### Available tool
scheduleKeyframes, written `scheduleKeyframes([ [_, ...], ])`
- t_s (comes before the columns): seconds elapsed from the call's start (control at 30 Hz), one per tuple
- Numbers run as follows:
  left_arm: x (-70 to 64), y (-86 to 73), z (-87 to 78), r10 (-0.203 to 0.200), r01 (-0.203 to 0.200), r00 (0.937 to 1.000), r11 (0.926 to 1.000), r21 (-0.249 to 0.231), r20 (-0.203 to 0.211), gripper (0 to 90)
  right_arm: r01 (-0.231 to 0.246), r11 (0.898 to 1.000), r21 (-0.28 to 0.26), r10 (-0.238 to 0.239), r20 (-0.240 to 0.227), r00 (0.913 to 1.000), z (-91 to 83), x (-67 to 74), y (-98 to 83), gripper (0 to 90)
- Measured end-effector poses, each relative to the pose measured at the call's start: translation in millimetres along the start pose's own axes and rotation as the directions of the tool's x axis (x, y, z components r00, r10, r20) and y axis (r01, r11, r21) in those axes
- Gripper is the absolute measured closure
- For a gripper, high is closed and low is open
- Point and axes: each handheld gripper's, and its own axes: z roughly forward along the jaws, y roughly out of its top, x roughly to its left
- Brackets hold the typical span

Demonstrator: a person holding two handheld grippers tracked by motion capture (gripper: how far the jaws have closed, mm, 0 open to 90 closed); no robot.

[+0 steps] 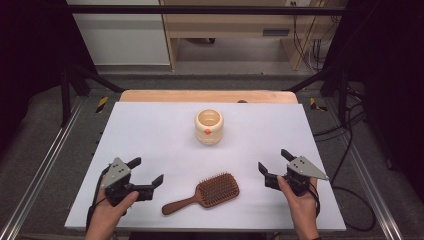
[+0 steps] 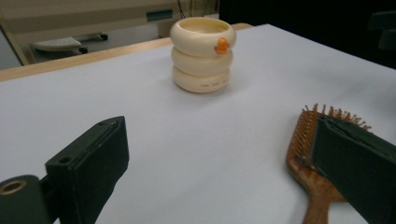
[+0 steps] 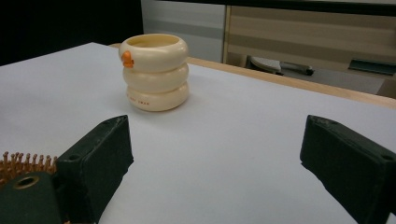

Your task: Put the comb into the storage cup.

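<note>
A brown wooden paddle hairbrush [image 1: 207,193] lies bristles up near the table's front edge, its handle pointing left. A cream ribbed cup [image 1: 208,126] with a small orange mark stands upright behind it, mid-table. My left gripper [image 1: 147,171] is open at the front left, just left of the brush handle; in the left gripper view the hairbrush [image 2: 306,140] lies partly behind the right jaw, the cup [image 2: 202,53] beyond. My right gripper [image 1: 274,160] is open at the front right, nothing between its jaws. In the right gripper view the cup [image 3: 154,71] stands ahead and brush bristles [image 3: 23,165] show at the left.
The white table top [image 1: 150,130] has a wooden strip along its far edge. Black frame bars [image 1: 80,80] stand at both far corners. Cables [image 1: 350,150] lie on the floor at the right. A wooden cabinet [image 1: 235,30] stands beyond the table.
</note>
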Motion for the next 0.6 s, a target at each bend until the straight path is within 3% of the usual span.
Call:
scheduleKeyframes([
  [0.17, -23.0, 6.0, 14.4, 0.073, -0.076, 0.9966, 0.9941, 0.078, 0.038, 4.3, 0.026, 1.0, -0.002, -0.026, -0.002, 0.9997, 0.6, 3.0, 0.7, 9.3],
  [0.37, -41.1, 12.5, 29.9, 0.13, -0.144, 0.9873, 0.9765, 0.16, 0.092, 4.6, 0.035, 0.999, -0.001, -0.035, -0.005, 0.9994, 1.9, 2.4, -0.7, 9.2],
  [0.6, -52.1, 11.3, 39.1, 0.142, -0.167, 0.9821, 0.9622, 0.215, 0.123, 4.7, 0.025, 1.0, 0.006, -0.025, -0.006, 0.9997, 2.2, 2.5, -1.4, 8.9],
])
